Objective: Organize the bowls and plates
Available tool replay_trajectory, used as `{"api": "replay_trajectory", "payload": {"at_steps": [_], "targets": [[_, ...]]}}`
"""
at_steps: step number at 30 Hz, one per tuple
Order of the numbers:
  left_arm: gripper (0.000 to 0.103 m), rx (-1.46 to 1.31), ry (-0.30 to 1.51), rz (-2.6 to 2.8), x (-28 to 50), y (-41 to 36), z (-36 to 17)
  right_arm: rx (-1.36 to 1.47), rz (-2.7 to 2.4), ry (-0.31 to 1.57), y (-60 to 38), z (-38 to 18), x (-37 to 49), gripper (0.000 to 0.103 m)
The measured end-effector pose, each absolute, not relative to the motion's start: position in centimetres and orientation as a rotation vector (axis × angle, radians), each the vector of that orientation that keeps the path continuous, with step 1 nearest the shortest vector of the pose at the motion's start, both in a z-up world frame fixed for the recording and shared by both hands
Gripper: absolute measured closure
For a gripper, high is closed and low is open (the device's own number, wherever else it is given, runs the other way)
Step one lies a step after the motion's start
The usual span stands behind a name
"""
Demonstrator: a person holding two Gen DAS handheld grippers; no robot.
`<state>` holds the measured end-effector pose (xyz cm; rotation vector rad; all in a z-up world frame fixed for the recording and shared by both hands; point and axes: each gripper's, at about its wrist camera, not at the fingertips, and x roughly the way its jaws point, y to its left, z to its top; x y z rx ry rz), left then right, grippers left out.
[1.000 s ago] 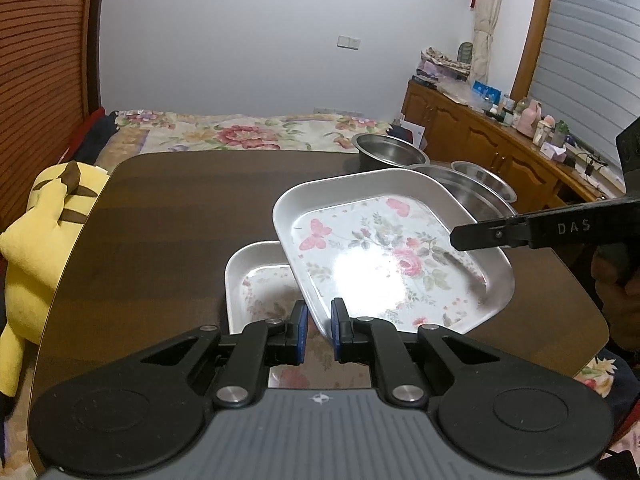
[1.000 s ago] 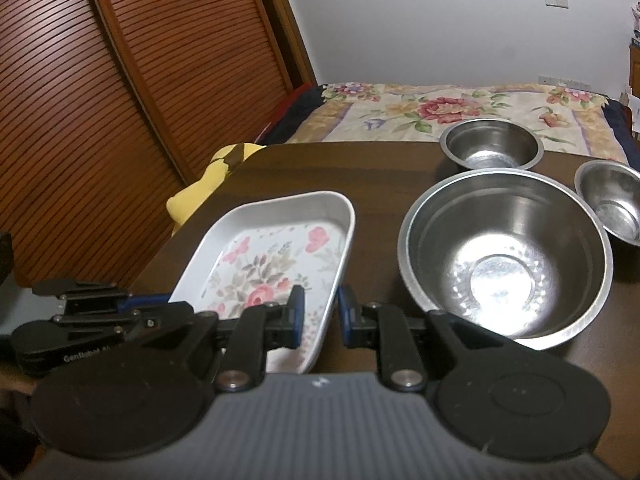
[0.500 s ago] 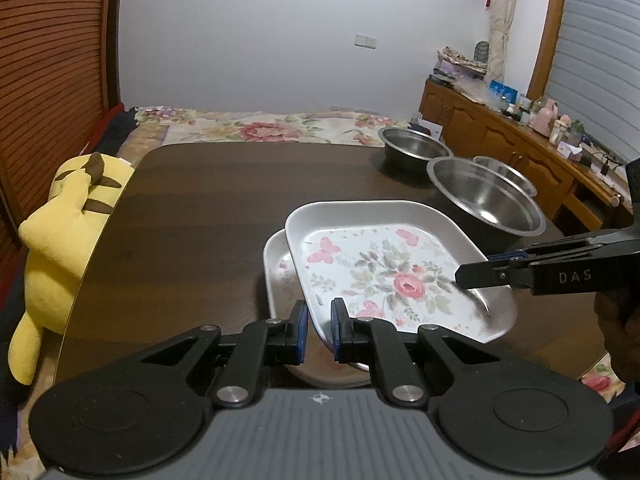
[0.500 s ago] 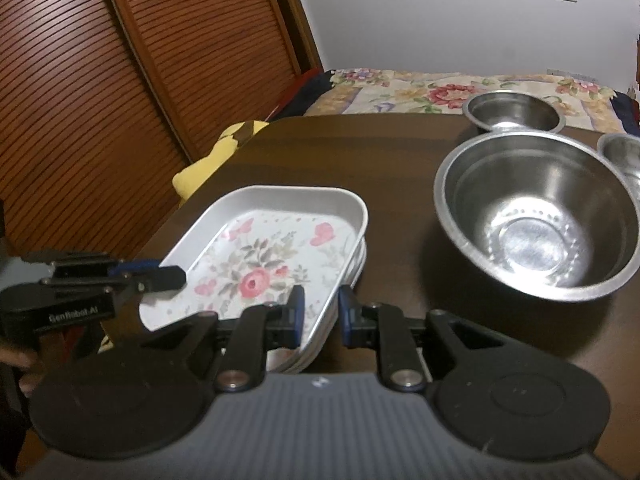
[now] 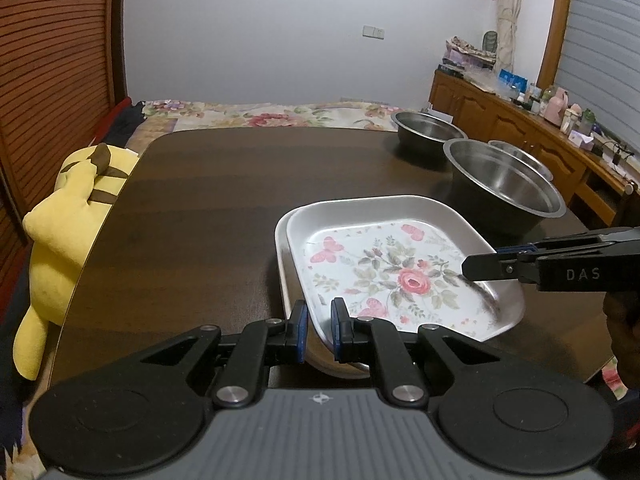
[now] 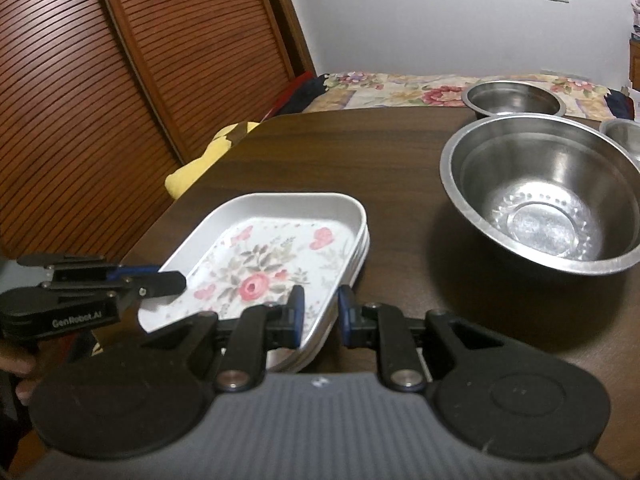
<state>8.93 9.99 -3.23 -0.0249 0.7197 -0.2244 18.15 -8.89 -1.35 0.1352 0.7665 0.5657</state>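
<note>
A white tray-shaped plate with a rose print [image 5: 400,272] [image 6: 260,268] lies level on top of a matching lower plate [image 5: 282,248] [image 6: 360,256], on the dark table [image 5: 200,200]. My left gripper [image 5: 319,330] [image 6: 168,276] is shut on the top plate's near rim. On the opposite rim, my right gripper [image 6: 320,316] [image 5: 480,264] is shut as well. A large steel bowl [image 5: 504,180] [image 6: 540,200] stands just right of the plates. Behind it are a smaller steel bowl [image 5: 428,128] [image 6: 514,98] and a third one [image 5: 520,156] [image 6: 624,132].
A yellow plush toy [image 5: 64,208] [image 6: 200,160] leans against the table's left edge. Slatted wooden doors [image 6: 120,100] stand to the left, a bed with a floral cover [image 5: 260,114] lies behind the table, and a cluttered wooden sideboard [image 5: 520,120] runs along the right.
The rose plate was tilted up in the air above the lower plate; both grippers came down with it, and it now lies flat, nested on that plate.
</note>
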Motion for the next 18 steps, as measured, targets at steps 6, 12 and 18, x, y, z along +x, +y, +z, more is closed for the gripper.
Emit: {"api": "replay_trajectory", "payload": {"at_steps": [6, 12, 18], "targets": [[0.090, -0.020, 0.706, -0.218, 8.84, 10.04, -3.38, 0.159, 0.568, 0.751, -8.94, -1.59, 18.25, 0.083], [0.089, -0.023, 0.704, -0.215, 8.69, 9.81, -3.77, 0.206, 0.584, 0.737, -9.49, -2.26, 18.11, 0.082], [0.089, -0.023, 0.702, -0.212, 8.65, 9.86, -3.69, 0.195, 0.593, 0.719, -9.42, -2.22, 17.62, 0.081]]}}
